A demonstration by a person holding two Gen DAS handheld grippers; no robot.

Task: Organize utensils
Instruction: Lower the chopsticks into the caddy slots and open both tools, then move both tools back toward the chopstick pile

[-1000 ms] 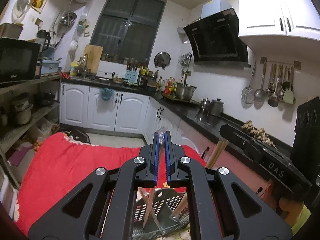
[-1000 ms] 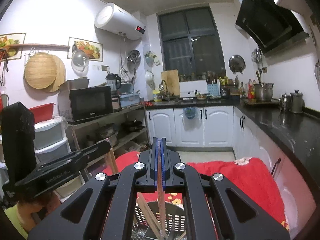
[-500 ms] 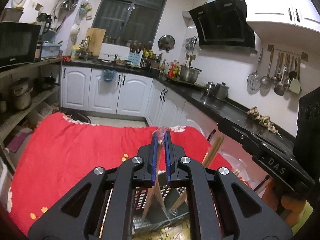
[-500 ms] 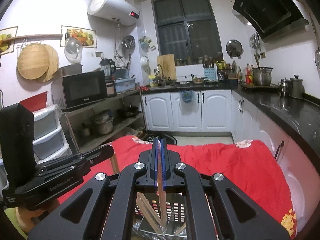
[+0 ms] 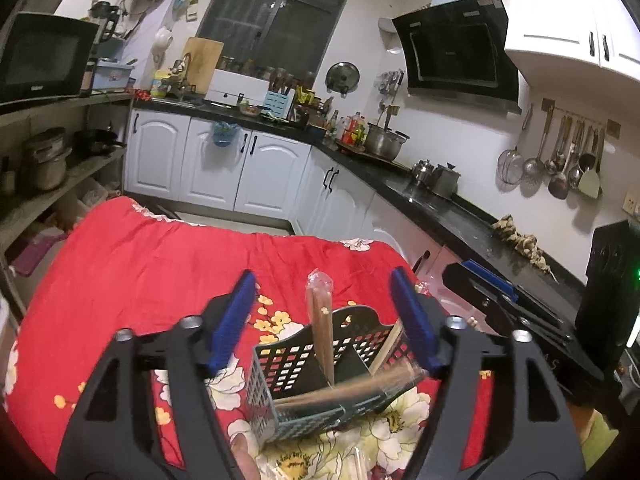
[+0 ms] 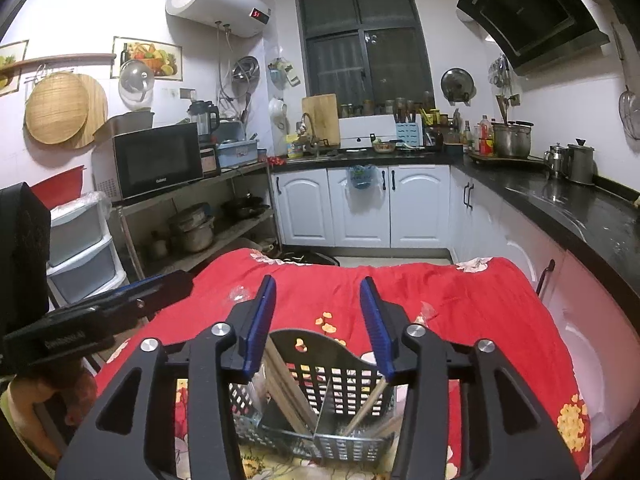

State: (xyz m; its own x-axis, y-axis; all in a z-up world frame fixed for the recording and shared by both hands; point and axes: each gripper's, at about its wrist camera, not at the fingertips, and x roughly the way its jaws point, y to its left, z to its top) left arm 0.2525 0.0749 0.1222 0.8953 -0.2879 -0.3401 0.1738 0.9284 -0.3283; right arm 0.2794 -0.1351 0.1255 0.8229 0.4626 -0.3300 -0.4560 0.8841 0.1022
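Note:
A black mesh utensil basket (image 5: 280,364) stands on the red flowered cloth, right under both grippers. My left gripper (image 5: 323,276) has its jaws opening wide. A plastic-wrapped pair of chopsticks (image 5: 320,320) stands upright in the basket between the blue pads, touching neither. Another pair (image 5: 390,344) leans at the right, and a blurred one lies across the front. My right gripper (image 6: 318,282) is also opening over the basket (image 6: 340,360), with nothing gripped. Wooden chopsticks (image 6: 286,384) lean in its left compartment and one stick (image 6: 366,404) in the right.
The red cloth (image 6: 440,300) covers the table, with clear wrappers (image 6: 240,292) lying on it. A black counter (image 6: 580,208) runs along the right; shelves with a microwave (image 6: 156,164) stand on the left. The other gripper shows at each view's edge (image 6: 100,320) (image 5: 500,304).
Both grippers came down over the basket while shut on chopsticks. Both have now opened, and the chopsticks stand loose in the basket.

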